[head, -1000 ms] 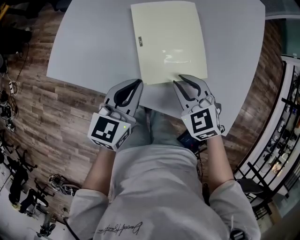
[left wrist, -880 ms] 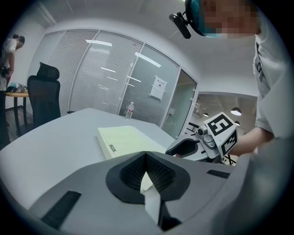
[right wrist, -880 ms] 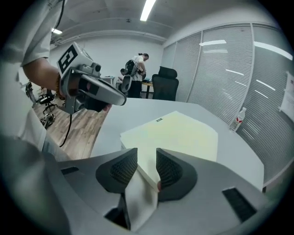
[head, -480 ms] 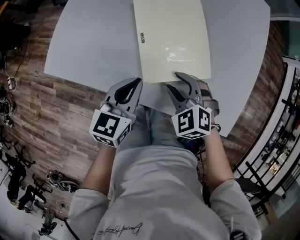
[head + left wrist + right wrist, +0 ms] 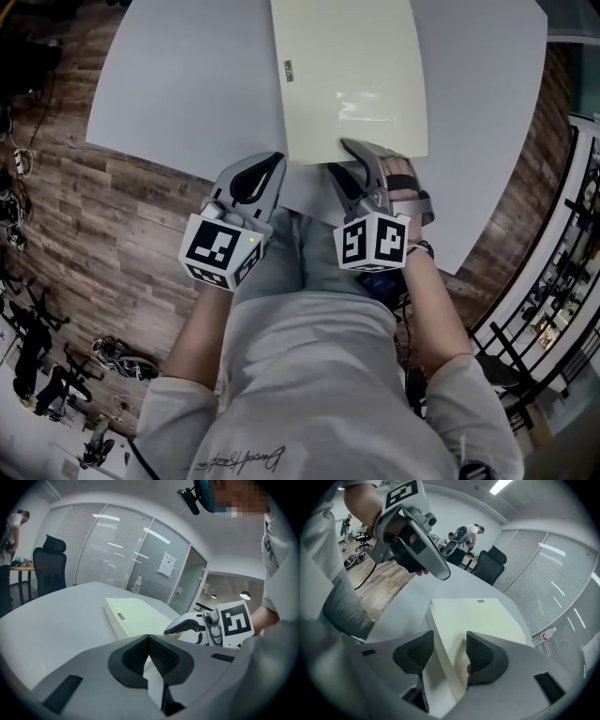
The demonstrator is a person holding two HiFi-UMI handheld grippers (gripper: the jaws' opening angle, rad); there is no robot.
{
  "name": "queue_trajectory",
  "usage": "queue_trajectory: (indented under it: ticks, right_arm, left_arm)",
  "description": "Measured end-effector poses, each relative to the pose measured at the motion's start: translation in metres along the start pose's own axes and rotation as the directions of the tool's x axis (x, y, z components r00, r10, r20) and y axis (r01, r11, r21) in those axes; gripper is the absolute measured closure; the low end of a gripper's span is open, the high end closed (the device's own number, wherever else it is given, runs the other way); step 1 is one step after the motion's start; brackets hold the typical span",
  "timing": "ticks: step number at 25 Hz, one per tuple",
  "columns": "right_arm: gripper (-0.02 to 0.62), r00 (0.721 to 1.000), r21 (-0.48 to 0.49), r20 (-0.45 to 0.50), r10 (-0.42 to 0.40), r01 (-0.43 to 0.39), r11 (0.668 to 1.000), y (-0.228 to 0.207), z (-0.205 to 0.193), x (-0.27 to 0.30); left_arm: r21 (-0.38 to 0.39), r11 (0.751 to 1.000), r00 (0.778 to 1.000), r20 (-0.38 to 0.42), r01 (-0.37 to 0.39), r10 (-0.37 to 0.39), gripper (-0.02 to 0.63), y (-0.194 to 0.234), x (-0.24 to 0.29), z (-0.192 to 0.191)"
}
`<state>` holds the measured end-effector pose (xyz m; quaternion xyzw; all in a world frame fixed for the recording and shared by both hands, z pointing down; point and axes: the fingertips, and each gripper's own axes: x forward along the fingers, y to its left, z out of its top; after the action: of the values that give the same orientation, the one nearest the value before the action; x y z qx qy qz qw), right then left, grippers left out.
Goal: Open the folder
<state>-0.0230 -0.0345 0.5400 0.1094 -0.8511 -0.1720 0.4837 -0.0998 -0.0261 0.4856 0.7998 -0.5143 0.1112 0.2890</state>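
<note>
A closed cream folder (image 5: pixel 352 75) lies flat on the grey table (image 5: pixel 187 84), its near edge toward me. My right gripper (image 5: pixel 339 157) is at that near edge, rolled onto its side. In the right gripper view its jaws (image 5: pixel 450 644) are opening and straddle the folder's (image 5: pixel 473 620) edge, one pad over the cover, the other beside the edge, neither pressing. My left gripper (image 5: pixel 272 161) hovers just left of the folder's near left corner, its jaws (image 5: pixel 149 637) shut with nothing between them. The folder (image 5: pixel 136 616) lies just beyond them.
The table's near edge runs right under both grippers, with wooden floor (image 5: pixel 84 206) beyond it. A water bottle (image 5: pixel 136 584) stands at the far end of the table. Office chairs (image 5: pixel 490 566) and a person (image 5: pixel 466 534) are further off.
The right gripper has rolled onto its side and its jaws have spread wide around the folder's near edge. Both grippers have sunk a little toward the table.
</note>
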Motion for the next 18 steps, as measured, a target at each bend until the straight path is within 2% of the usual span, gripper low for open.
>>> queue_trajectory:
  ticks: [6, 14, 18]
  right_arm:
    - [0.407, 0.999, -0.01, -0.005, -0.036, 0.036, 0.999, -0.002, 0.004, 0.008]
    - [0.437, 0.996, 0.156, 0.05, 0.072, -0.079, 0.985, -0.004, 0.003, -0.001]
    - [0.464, 0.995, 0.184, 0.073, 0.066, -0.078, 0.98, -0.006, 0.008, -0.007]
  left_arm:
    - [-0.009, 1.0, 1.0, -0.005, 0.001, -0.001, 0.598, 0.005, -0.001, -0.005]
    - [-0.001, 1.0, 0.999, -0.042, -0.004, 0.004, 0.598, 0.005, 0.008, -0.02]
    - [0.007, 1.0, 0.999, -0.051, 0.007, -0.007, 0.598, 0.005, 0.013, -0.024]
